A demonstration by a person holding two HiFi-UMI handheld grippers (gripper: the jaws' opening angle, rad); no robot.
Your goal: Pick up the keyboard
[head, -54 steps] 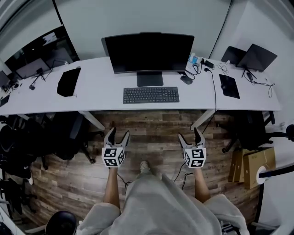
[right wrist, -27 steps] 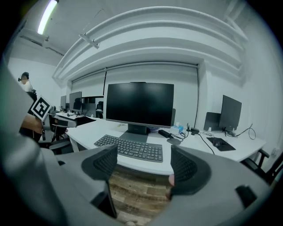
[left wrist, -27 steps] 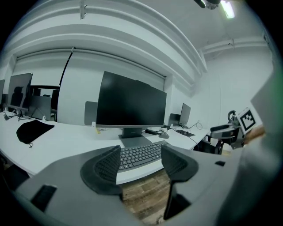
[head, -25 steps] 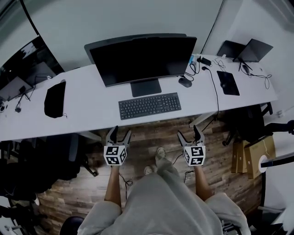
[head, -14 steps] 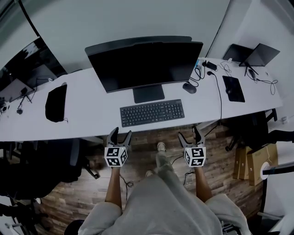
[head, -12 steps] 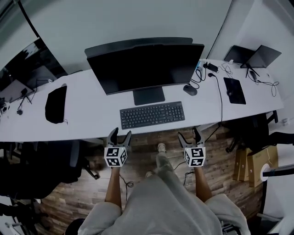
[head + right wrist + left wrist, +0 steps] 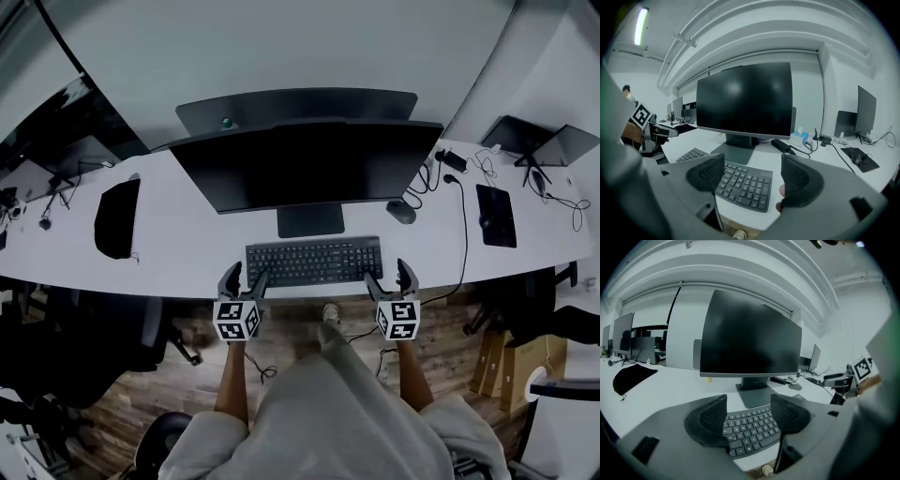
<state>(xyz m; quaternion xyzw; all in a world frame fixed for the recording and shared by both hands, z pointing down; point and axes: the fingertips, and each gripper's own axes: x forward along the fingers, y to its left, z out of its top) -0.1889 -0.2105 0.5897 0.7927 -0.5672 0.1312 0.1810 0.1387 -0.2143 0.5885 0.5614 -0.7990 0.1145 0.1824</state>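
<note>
A black keyboard [image 7: 314, 262] lies flat on the white desk [image 7: 187, 244], in front of the monitor stand. My left gripper [image 7: 245, 272] hovers at the desk's front edge by the keyboard's left end, jaws open and empty. My right gripper [image 7: 386, 272] hovers open and empty at the keyboard's right end. In the left gripper view the keyboard [image 7: 750, 430] shows between and below the wide pads of the left gripper [image 7: 748, 399]. In the right gripper view the keyboard [image 7: 743, 183] lies just ahead of the right gripper [image 7: 753, 159]. Neither gripper touches it.
A large dark monitor [image 7: 305, 164] stands right behind the keyboard. A mouse [image 7: 401, 212] and cables lie to its right, then a dark pad [image 7: 496, 215] and a laptop [image 7: 544, 141]. A black bag [image 7: 116, 217] sits at left. Office chairs [image 7: 75, 328] stand under the desk.
Both grippers have come forward to the desk's front edge, and the keyboard now lies right before their tips. The jaws stay equally wide.
</note>
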